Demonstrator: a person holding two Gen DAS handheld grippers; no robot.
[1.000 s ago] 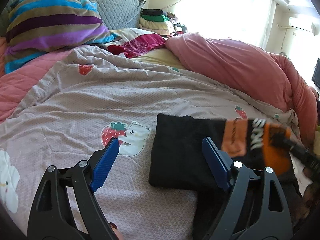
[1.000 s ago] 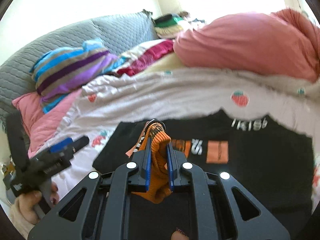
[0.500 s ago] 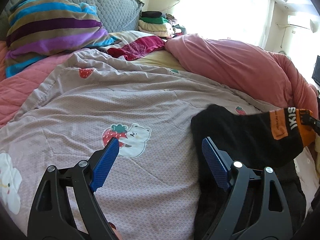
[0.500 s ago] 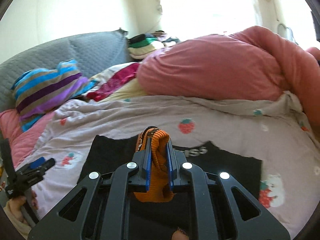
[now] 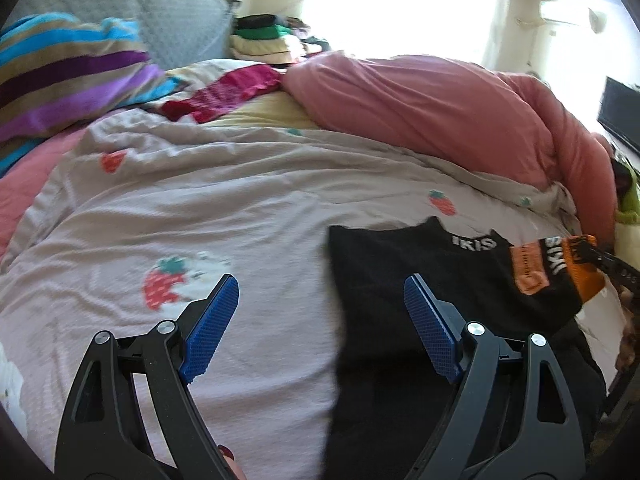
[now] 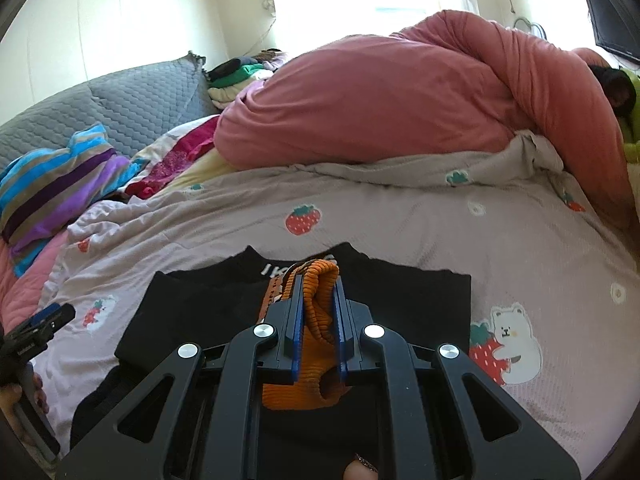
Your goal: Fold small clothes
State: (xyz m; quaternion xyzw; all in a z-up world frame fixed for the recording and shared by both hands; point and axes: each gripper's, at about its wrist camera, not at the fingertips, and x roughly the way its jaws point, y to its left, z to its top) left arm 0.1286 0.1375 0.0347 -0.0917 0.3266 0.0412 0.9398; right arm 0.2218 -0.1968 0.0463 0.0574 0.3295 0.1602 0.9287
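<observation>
Left wrist view. Bedroom, daylight from a bright window; bed under a pale quilt printed with strawberries, pink duvet bunched along the far side, striped pillow at the head, stack of folded clothes beyond. Left hand-held gripper with blue pads wide apart, nothing between them, poised over bare quilt at the left edge of the black garment. Garment now spread wider across the quilt than a second ago, when folded into a compact square; orange ribbed cuff drawn out to the far right in the tip of the right hand-held gripper.

Right wrist view. Same bed, grey quilted headboard behind. Right hand-held gripper clamped on the orange ribbed cuff, pads close together, knit bunched between them and hanging below. Black garment flat on the quilt under and ahead of the tool, white lettering near its far edge. Judged: a fold opened out or a sleeve pulled aside, so folding not yet finished, with the next fold still to lay.

Containers: none visible in either view.
</observation>
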